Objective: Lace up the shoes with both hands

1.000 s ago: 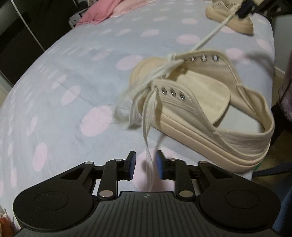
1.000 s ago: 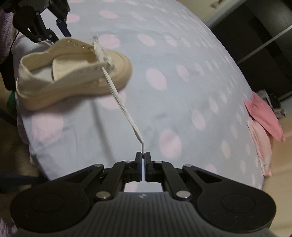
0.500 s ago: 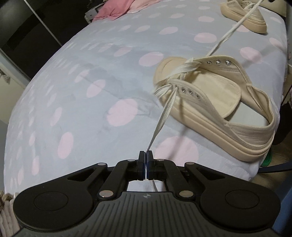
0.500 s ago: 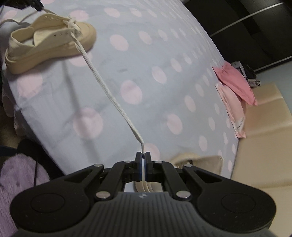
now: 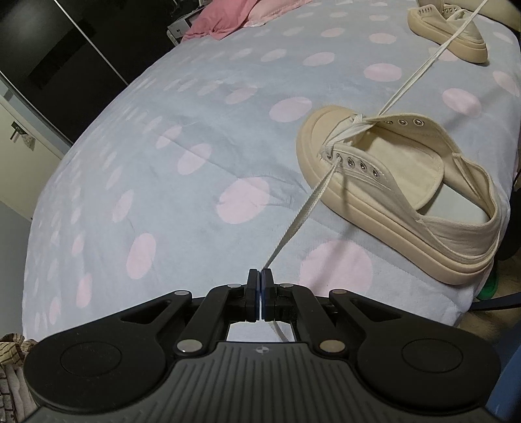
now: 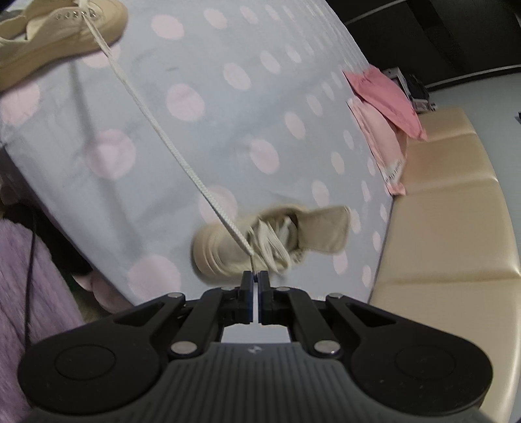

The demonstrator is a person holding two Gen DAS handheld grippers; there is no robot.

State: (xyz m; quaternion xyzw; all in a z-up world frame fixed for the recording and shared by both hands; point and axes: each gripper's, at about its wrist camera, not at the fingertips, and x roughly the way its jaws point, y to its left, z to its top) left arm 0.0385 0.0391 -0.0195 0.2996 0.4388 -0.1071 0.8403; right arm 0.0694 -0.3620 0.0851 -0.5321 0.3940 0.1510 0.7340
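Observation:
A cream platform sneaker (image 5: 390,195) lies on its side on the polka-dot bedspread (image 5: 195,130), its lace threaded through the front eyelets only. My left gripper (image 5: 260,276) is shut on one end of the white shoelace (image 5: 302,208), which runs taut to the near eyelet row. The other end (image 5: 420,68) stretches away up and right. In the right wrist view my right gripper (image 6: 255,276) is shut on that end of the lace (image 6: 169,143), which runs taut to the sneaker (image 6: 58,35) at top left.
A second cream sneaker (image 5: 452,29) lies at the far right of the bed, blurred just beyond my right gripper (image 6: 273,240). Pink pillows (image 5: 234,19) sit at the head of the bed. A beige padded bench (image 6: 456,227) runs alongside. The bed edge (image 5: 423,312) is near the sneaker.
My left gripper closed on the lace end and pulled back, drawing it taut. My right gripper pulled farther away from the sneaker, over the second shoe.

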